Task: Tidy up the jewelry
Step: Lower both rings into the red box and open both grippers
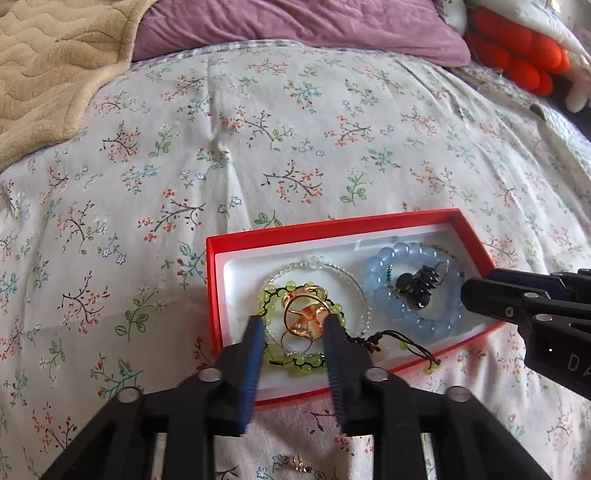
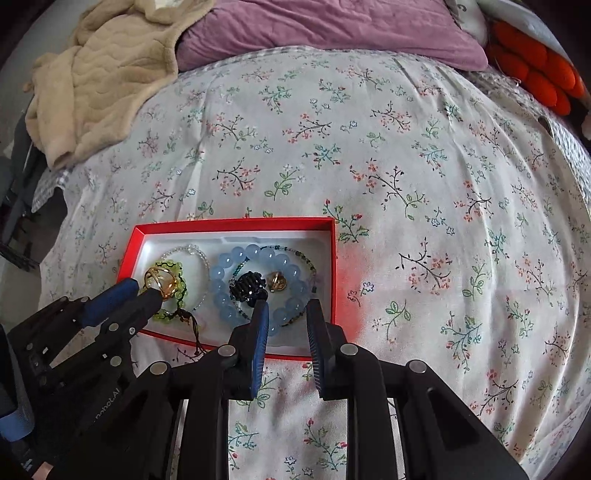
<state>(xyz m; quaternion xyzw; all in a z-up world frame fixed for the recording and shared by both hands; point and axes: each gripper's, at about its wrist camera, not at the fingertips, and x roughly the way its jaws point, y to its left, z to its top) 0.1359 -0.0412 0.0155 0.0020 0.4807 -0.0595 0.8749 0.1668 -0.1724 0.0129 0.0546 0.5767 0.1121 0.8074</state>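
A red box [image 1: 332, 225] with a white liner lies on the floral bedsheet. In it are a green bead bracelet [image 1: 295, 365], a clear bead bracelet [image 1: 332, 264], a blue bead bracelet [image 1: 380, 266] and a black beaded piece [image 1: 417, 288]. A gold wire ornament [image 1: 306, 314] rests on the green bracelet, between the fingers of my left gripper [image 1: 295, 325], which stands open around it. My right gripper [image 2: 288, 308] is open over the near side of the blue bracelet [image 2: 229, 262], with nothing gripped. A small gold piece [image 2: 275, 280] lies inside that ring.
A beige blanket [image 2: 103, 85] is heaped at the far left, with a purple pillow [image 2: 332, 29] behind the sheet. An orange and white plush toy [image 1: 517, 51] sits at the far right. Another small gold piece [image 1: 301, 465] lies on the sheet near me, outside the box.
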